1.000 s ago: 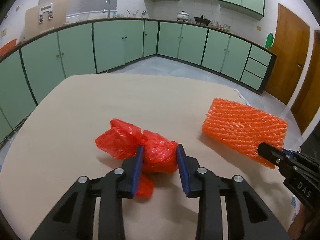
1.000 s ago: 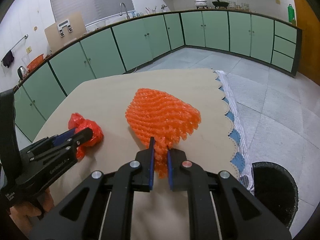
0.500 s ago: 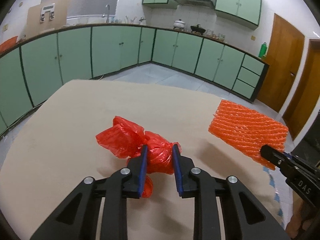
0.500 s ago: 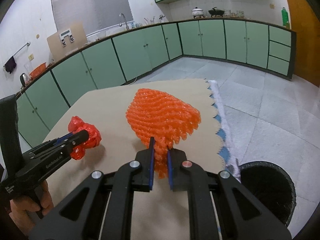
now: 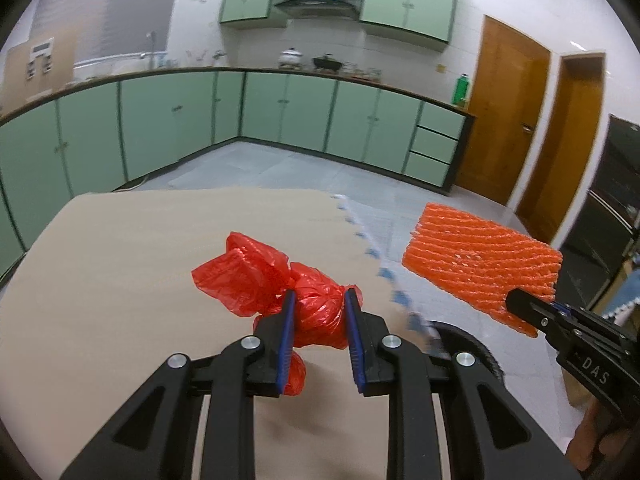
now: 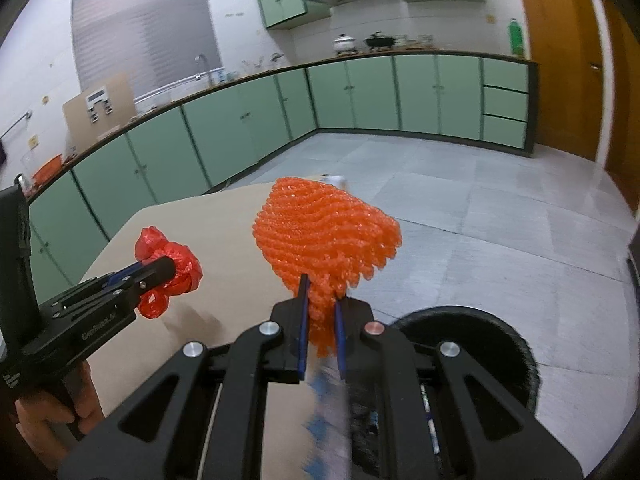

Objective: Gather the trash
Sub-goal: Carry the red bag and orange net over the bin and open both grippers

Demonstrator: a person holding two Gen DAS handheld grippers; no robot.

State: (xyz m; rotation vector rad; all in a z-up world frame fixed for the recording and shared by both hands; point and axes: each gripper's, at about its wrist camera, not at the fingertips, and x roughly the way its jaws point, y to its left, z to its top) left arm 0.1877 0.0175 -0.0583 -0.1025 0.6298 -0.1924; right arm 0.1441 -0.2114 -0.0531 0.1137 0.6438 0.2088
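Worktop (image 5: 120, 280) with both pieces of trash lifted clear of it and carried toward the black bin (image 6: 480, 340) that stands on the floor just past the worktop's scalloped edge. The larger piece, an orange foam net (image 6: 326, 232), hangs upward from the right gripper (image 6: 320, 320), whose blue pads are pressed nearly together on the net's bottom corner; the smaller piece, a crumpled red plastic bag (image 5: 276, 280), sits between the pads of the left gripper (image 5: 318, 320), whose jaws have just been closing and now pinch the bag's knotted middle. The step in hand appears to be the carry to the bin. To do it well, each gripper is best brought squarely over the bin's mouth before either one lets go, since both pieces are light and may drift or catch on the rim; the net, held only by a corner, probably wants the steadier path. The right wrist view shows the bin's wide dark mouth directly beneath the right gripper and a hand (image 6: 60, 412) on the left gripper's handle; the left wrist view shows only a sliver of the bin's rim, but reveals the net's flat rectangular face and how deeply the bag is seated between the pads.
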